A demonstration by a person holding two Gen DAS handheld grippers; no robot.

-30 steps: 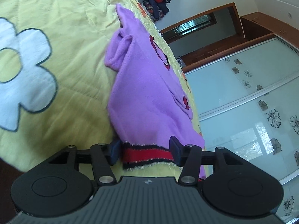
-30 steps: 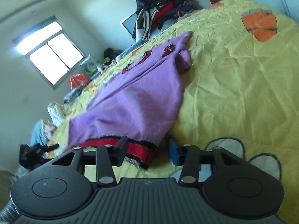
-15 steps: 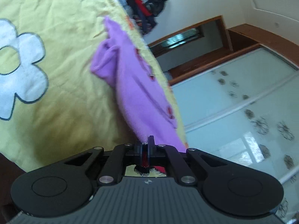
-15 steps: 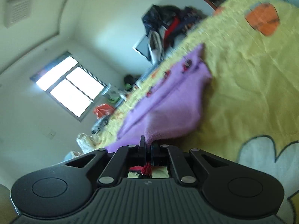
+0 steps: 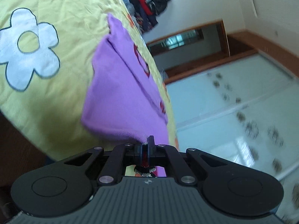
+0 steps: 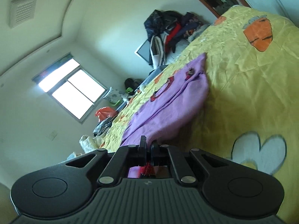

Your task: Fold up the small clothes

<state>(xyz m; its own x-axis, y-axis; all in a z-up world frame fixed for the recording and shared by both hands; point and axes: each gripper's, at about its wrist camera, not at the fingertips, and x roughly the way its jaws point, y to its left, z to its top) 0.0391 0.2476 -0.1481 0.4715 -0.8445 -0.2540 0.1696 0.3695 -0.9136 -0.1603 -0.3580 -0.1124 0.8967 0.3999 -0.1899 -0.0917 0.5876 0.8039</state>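
Observation:
A small purple sweater [image 5: 119, 93] with red patches and a red and black hem lies stretched on the yellow bedspread [image 5: 56, 97]. My left gripper [image 5: 144, 145] is shut on one corner of the hem and holds it lifted off the bed. My right gripper [image 6: 148, 145] is shut on the other hem corner, also lifted. The sweater [image 6: 168, 108] runs away from both grippers to its far end, which rests on the bed. The red hem shows behind each pair of fingers.
The bedspread [image 6: 252, 93] has white flower [image 5: 28, 48] and orange carrot [image 6: 258, 34] patches. A pile of dark clothes [image 6: 172, 31] sits at the bed's far end. A glass sliding wardrobe [image 5: 243, 112] stands beside the bed. A window [image 6: 71, 91] is in the far wall.
Both grippers closed on the red hem corners and lifted them off the bed. The near part of the sweater rose and pulled taut.

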